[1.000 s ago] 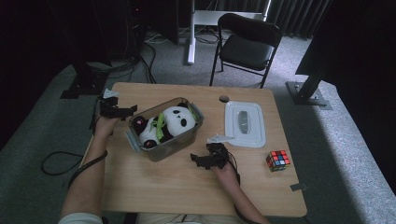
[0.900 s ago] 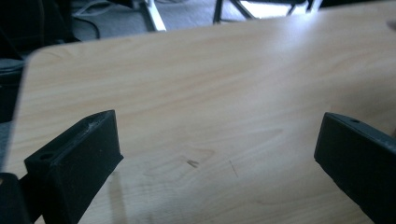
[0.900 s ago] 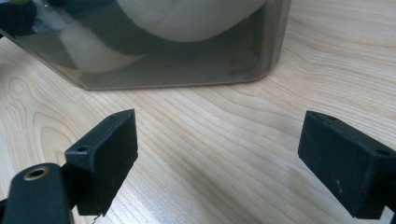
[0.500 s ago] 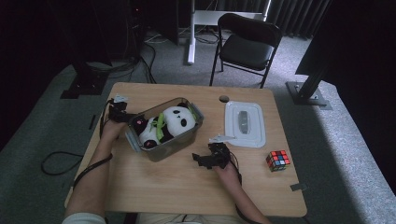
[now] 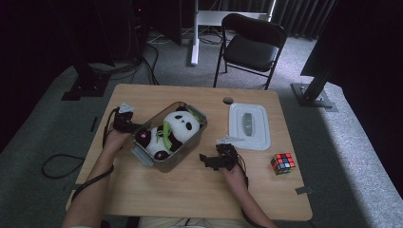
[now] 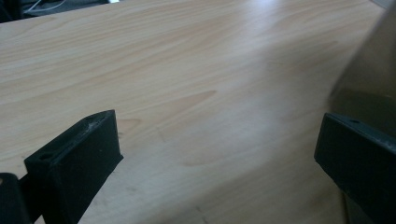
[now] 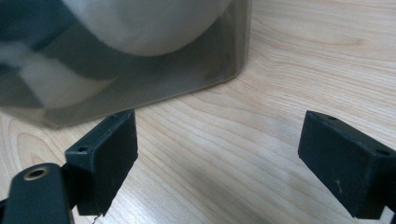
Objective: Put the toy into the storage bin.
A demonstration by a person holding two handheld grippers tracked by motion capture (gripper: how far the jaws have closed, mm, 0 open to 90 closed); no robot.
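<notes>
— Which step is this?
— Closing in: the left gripper (image 5: 127,124) and right gripper (image 5: 212,161), both spread and empty, flank the clear container (image 5: 196,134) mid-table holding the panda plush (image 5: 177,127).
— Next?
— Probably gripping its walls evenly.

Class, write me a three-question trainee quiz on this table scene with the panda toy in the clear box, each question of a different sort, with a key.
1. True or false: the panda plush lies inside the clear box.
2. What lies nearest the white lid? A) the Rubik's cube B) a mug C) a book
3. Fill in: the jaws of the left gripper and the right gripper stand ___.

Key
1. True.
2. A.
3. Open; both gripper views show bare table between the jaws.
</notes>
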